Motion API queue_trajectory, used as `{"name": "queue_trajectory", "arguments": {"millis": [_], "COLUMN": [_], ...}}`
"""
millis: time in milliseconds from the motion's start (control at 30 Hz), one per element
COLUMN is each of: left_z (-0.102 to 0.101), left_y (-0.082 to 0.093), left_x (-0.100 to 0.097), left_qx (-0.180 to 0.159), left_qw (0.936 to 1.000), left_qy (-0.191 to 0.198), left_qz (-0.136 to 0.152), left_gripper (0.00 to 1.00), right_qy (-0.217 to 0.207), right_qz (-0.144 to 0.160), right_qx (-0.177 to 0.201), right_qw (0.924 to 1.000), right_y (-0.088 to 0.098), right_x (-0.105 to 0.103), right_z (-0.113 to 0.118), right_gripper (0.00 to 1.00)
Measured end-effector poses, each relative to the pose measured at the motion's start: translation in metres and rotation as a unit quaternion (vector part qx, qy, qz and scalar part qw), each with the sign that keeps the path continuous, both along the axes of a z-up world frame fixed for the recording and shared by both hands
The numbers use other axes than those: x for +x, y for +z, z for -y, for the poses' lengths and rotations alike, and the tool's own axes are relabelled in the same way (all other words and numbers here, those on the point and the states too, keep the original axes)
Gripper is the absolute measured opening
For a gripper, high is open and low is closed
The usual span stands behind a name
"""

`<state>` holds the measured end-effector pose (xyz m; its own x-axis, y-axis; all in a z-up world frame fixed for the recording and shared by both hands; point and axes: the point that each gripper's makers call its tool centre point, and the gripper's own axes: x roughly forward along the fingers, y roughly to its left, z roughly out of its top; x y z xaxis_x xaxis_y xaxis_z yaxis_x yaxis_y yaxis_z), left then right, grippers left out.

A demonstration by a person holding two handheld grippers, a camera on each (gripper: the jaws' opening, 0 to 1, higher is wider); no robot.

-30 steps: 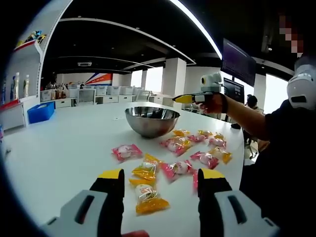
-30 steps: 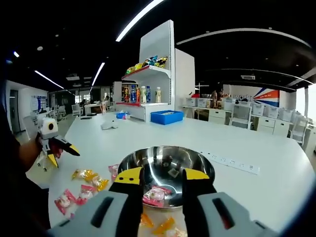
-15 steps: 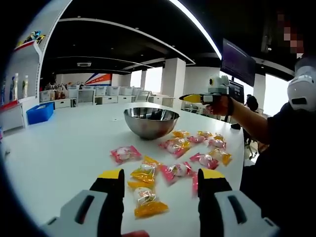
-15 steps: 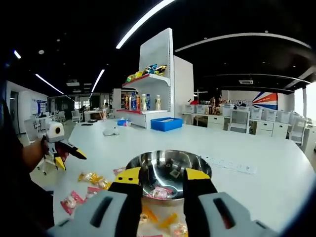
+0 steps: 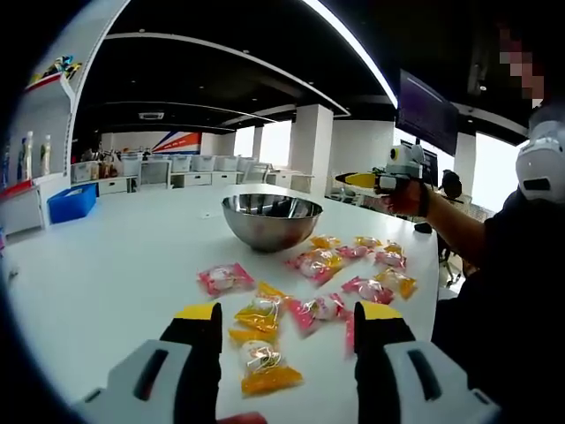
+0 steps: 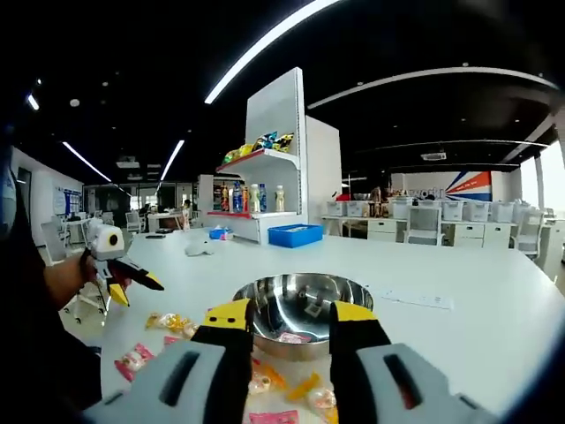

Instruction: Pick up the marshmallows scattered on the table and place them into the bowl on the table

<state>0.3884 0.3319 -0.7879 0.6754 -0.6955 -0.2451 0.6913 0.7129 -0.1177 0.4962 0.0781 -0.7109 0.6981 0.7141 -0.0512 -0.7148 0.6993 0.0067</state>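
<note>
Tongs, both pairs, stood spread with nothing between the jaws. My left tongs (image 5: pixel 287 322) hung low over the white surface (image 5: pixel 115 265), just short of the nearest wrapped marshmallows (image 5: pixel 291 283); my right tongs (image 6: pixel 290 320) were held higher, facing the steel bowl (image 6: pixel 300 311).

Handling, as I judged it: each marshmallow sat in a crinkly film packet, so it should be very light, soft and squashable, with slippery wrapping. A gentle pinch across the puffed middle of a packet seemed safest; the flat twisted ends looked likely to slide out. The orange packet (image 5: pixel 262 367) nearest my left tongs was the obvious first pick. The bowl looked rigid and smooth, and might skid if knocked.

Left gripper view gave the full scatter of pink and orange packets between me and the bowl (image 5: pixel 271 218), plus my right tongs (image 5: pixel 357 179) raised beyond the bowl's right side. It did not show the bowl's inside. Right gripper view looked down into the bowl and showed one pink packet (image 6: pixel 292 337) already lying there, with my left tongs (image 6: pixel 137 287) out at the left.
</note>
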Motion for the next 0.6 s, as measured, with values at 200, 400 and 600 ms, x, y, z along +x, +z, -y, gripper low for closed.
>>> {"name": "queue_trajectory", "arguments": {"millis": [200,400,600], "left_z": [0.002,0.002,0.005], "left_y": [0.0,0.0,0.004], "left_x": [0.001,0.005,0.007], "left_qx": [-0.002,-0.006,-0.011], "left_qw": [1.0,1.0,0.9999], "left_qy": [-0.001,0.004,0.003], "left_qz": [0.0,0.003,0.007], "left_gripper": [0.61,0.61,0.6], "right_qy": [-0.009,-0.018,-0.03], "right_qz": [0.005,0.004,0.013], "right_qx": [0.007,0.023,0.048], "right_qw": [0.9999,0.9996,0.9983], "right_y": [-0.003,-0.007,-0.003], "right_x": [-0.01,-0.02,-0.031], "right_z": [0.012,0.023,0.033], "right_gripper": [0.34,0.34,0.33]}}
